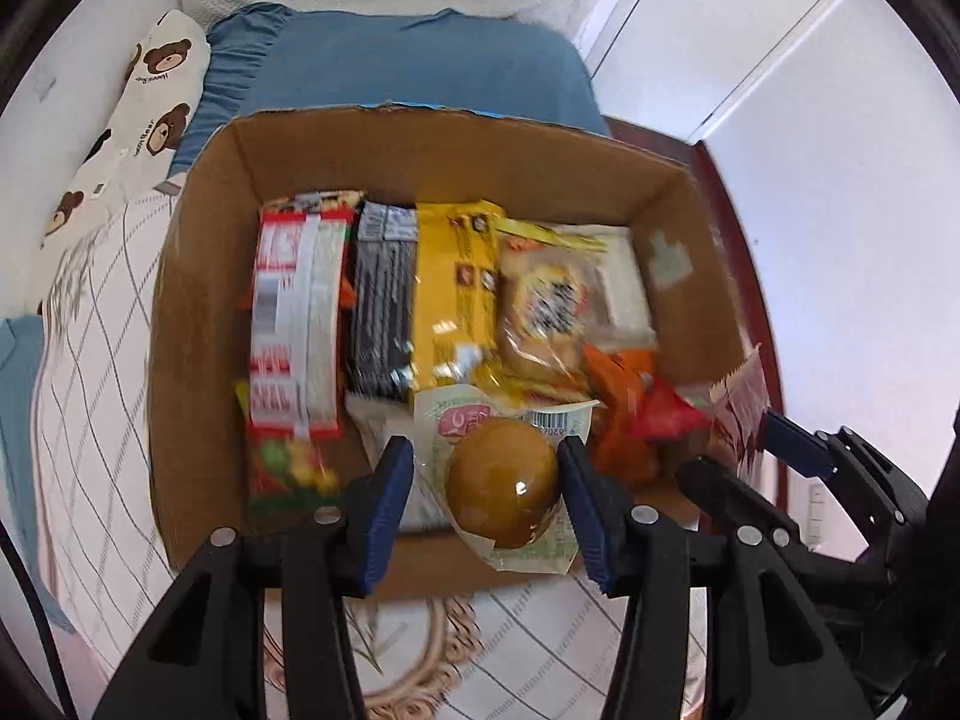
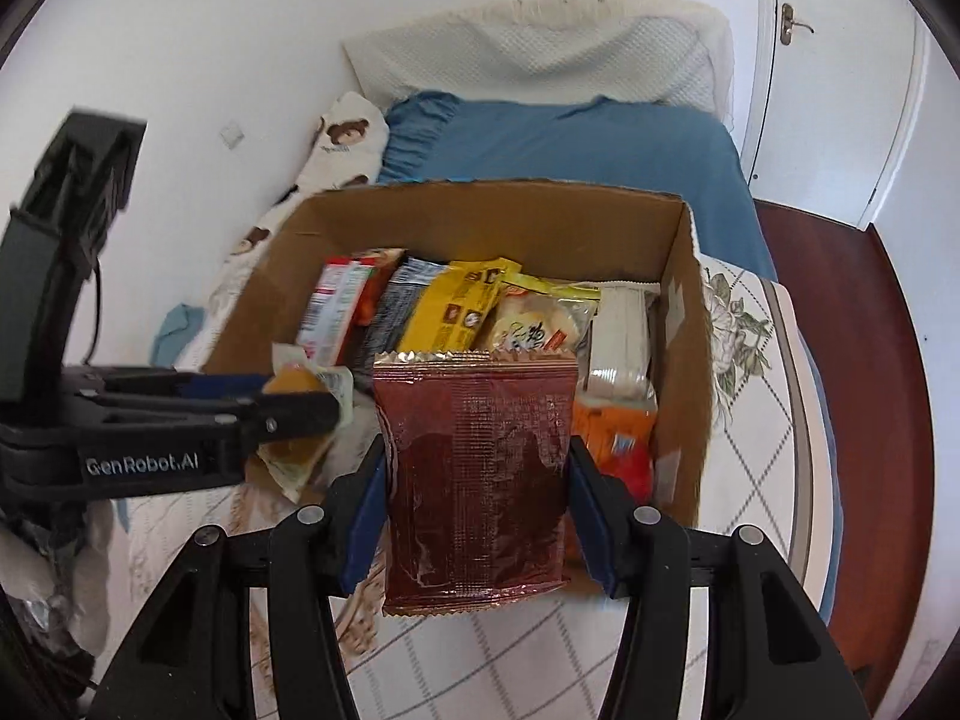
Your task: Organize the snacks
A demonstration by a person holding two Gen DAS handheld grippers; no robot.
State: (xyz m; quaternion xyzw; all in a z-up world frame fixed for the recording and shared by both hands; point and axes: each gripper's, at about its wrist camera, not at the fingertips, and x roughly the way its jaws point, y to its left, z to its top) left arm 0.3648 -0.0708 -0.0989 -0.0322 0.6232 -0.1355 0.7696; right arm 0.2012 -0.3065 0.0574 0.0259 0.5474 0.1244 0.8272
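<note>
The cardboard box [image 2: 480,210] sits on the bed [image 2: 540,648], already holding a row of snack packs along its far side. Above its near edge, the left claw [image 1: 486,480] pinches a clear packet with a brown egg-shaped snack [image 1: 501,483] between its blue pads. Beside it, toward the box's right half, the right claw [image 2: 477,504] grips a dark red foil packet [image 2: 474,480] by its two side edges, upright. Both claws point steeply down at the box. This looks like the carrying step, with two snacks held over the box. Next, each packet probably needs a free gap, perhaps the bare strip near the box's front wall, before the pads let go.
</note>
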